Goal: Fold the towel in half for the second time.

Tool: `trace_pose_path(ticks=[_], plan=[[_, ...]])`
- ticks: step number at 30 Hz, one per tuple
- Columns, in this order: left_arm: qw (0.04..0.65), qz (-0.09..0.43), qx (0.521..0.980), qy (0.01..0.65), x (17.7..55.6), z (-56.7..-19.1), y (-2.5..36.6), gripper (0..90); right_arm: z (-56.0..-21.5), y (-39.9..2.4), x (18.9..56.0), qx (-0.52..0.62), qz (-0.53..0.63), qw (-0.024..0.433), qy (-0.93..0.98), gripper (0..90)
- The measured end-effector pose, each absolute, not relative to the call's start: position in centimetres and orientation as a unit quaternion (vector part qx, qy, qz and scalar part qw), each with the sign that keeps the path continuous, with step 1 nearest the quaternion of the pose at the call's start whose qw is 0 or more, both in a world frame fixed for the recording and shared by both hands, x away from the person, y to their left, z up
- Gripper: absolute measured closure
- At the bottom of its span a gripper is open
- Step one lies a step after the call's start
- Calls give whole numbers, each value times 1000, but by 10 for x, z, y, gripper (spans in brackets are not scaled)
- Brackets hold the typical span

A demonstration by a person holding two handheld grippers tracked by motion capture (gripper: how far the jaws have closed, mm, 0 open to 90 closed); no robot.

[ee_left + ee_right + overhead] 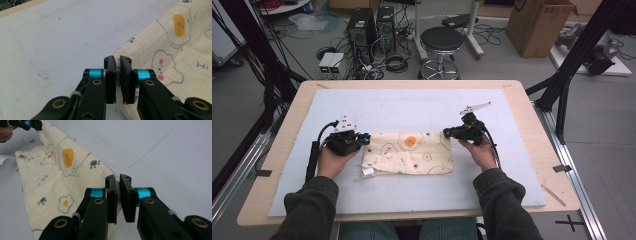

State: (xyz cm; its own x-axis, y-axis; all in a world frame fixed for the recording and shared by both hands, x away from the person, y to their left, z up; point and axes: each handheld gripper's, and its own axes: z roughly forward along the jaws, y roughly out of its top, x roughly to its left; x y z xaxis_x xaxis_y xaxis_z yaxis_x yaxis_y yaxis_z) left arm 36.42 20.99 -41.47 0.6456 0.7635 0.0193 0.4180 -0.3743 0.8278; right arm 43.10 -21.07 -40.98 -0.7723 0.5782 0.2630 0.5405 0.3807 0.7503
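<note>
Cloth (408,152): soft crinkled cotton-like weave, matt, printed. Mat (422,185) on bench (537,130): matt, scuffed, foam-like. Bench edge: pale wood. Left gripper (117,63) & right gripper (117,182): black plastic, semi-gloss, w/ brass-coloured rivets.

"Hi" on the cream printed cloth (190,50); other lettering perhaps illegible

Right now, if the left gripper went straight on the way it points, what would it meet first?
The left gripper is shut on the corner of the cream printed cloth and points across it toward the right gripper. It would probably push into the cloth first, though its depth along that line is unclear.
</note>
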Motion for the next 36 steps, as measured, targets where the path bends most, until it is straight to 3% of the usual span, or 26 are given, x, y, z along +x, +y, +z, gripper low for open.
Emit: trace_pose_path(ticks=[15,36], plan=[[440,219,799,345,332,-420,214,829,-402,-215,408,309,469,24,827,845],[422,223,823,307,299,-425,208,828,-411,-219,369,268,460,32,846,842]])
